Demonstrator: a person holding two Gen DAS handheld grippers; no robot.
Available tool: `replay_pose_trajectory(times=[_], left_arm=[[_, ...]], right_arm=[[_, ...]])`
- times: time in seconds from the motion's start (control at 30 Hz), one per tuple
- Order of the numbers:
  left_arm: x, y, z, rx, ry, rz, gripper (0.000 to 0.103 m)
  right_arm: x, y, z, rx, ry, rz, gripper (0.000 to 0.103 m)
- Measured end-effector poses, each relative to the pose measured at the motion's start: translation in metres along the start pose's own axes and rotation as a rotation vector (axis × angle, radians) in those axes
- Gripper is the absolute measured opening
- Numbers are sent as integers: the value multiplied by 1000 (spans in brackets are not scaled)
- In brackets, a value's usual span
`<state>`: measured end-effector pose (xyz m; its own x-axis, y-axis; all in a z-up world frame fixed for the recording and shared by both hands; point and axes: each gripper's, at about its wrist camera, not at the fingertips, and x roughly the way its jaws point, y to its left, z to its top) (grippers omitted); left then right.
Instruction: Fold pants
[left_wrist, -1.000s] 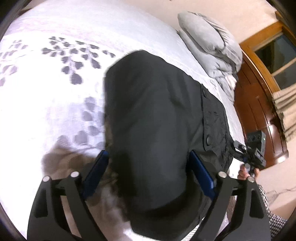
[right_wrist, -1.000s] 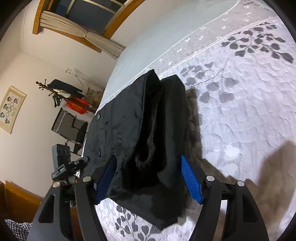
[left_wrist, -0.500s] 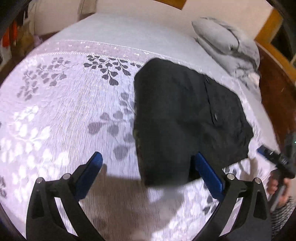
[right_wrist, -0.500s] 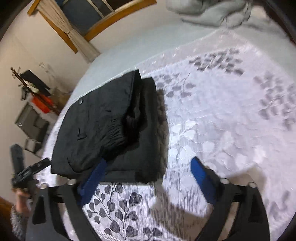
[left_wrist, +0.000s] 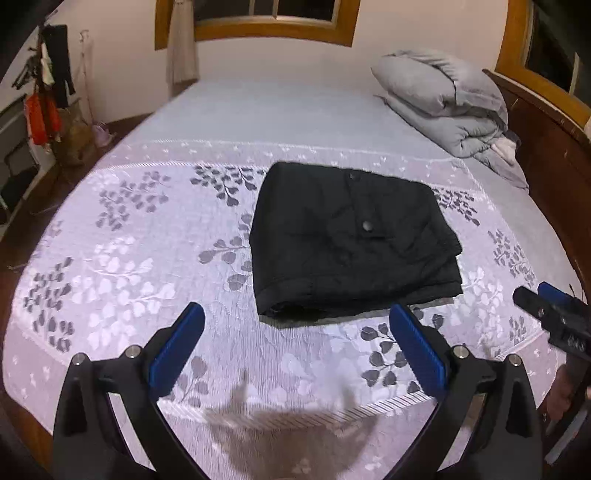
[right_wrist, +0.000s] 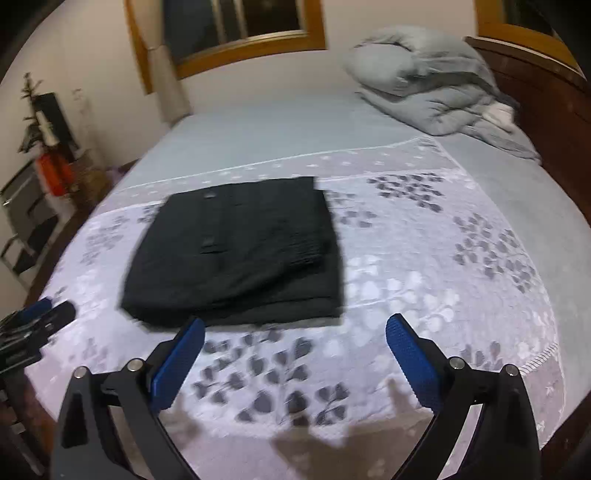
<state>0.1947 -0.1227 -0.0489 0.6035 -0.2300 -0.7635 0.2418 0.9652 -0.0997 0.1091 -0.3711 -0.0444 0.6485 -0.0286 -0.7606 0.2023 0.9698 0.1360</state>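
Observation:
The black pants lie folded into a flat rectangle on the leaf-patterned bedspread; they also show in the right wrist view. My left gripper is open and empty, held back above the bed's near edge, just short of the pants' front fold. My right gripper is open and empty too, near the pants' front right corner. The right gripper also shows at the right edge of the left wrist view, and the left gripper at the left edge of the right wrist view.
A folded grey duvet lies at the far right by the wooden headboard. A clothes rack and chair stand off the bed's left side. The bed's near edge runs just in front of my grippers.
Both grippers have let go of the pants and pulled back and up from them. The pants now lie folded flat on the bed.

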Motion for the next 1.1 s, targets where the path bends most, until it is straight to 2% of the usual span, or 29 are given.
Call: replay_pose_trajectory(times=[0.13, 0.4, 0.7, 1.1], left_arm=[[-29, -8, -2, 0, -42, 16, 100], [-66, -19, -10, 13, -72, 14, 100], [-94, -23, -22, 57, -109, 43, 100], [-113, -27, -29, 62, -144, 62, 100]], right_arm=[[-27, 11, 0, 8, -27, -12, 99], [-46, 25, -7, 12, -32, -59, 99], [-68, 42, -13, -22, -57, -90, 99], [-88, 38, -23, -23, -85, -107, 99]])
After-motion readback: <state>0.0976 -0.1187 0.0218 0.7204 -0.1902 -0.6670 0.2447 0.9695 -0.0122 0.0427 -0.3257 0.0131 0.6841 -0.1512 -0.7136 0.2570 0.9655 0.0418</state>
